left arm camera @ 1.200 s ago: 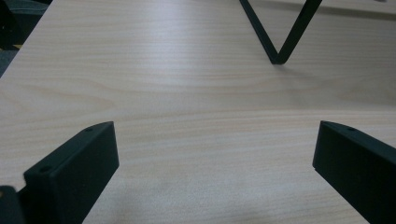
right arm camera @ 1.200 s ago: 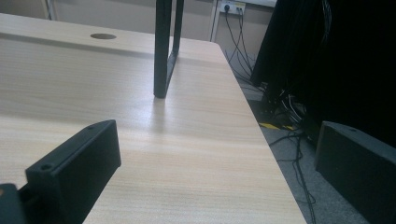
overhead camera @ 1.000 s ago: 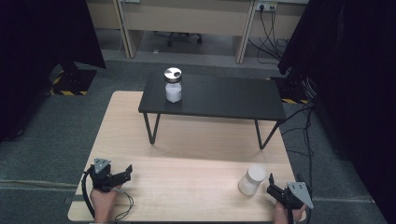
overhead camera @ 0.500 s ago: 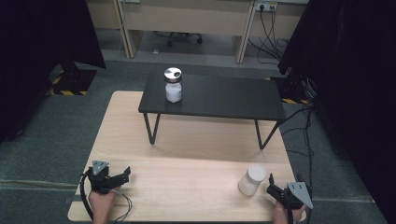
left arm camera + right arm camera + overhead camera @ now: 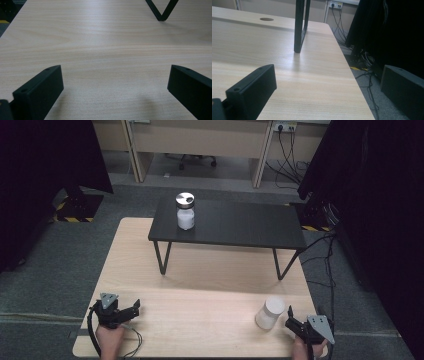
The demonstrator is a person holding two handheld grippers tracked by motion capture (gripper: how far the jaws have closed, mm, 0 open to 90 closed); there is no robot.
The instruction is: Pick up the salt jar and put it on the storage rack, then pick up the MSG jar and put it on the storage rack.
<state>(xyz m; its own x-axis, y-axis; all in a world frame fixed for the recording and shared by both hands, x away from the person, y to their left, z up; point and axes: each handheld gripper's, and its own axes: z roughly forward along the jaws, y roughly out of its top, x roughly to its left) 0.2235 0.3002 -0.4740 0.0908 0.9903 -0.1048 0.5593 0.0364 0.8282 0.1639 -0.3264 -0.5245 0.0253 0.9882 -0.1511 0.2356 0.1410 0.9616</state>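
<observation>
A white cylinder [image 5: 270,312] stands on the light wooden table [image 5: 210,270] near its front right corner. A white jar with a silver lid [image 5: 185,211] stands on the left part of a small black table [image 5: 240,222] set on the far half of the wooden one. My left gripper [image 5: 135,307] rests at the front left, open, with bare wood between its jaws [image 5: 115,82]. My right gripper [image 5: 290,318] sits just right of the white cylinder, apart from it and open. Its own view [image 5: 328,82] looks along the table's right edge.
The black table's thin metal legs [image 5: 162,257] stand on the wood; one leg [image 5: 299,25] rises ahead of my right gripper. Cables [image 5: 325,265] lie on the floor off the right edge. Dark curtains hang at both sides.
My left gripper has slipped slightly toward the near edge. The right gripper, the cylinder and the jar have not moved.
</observation>
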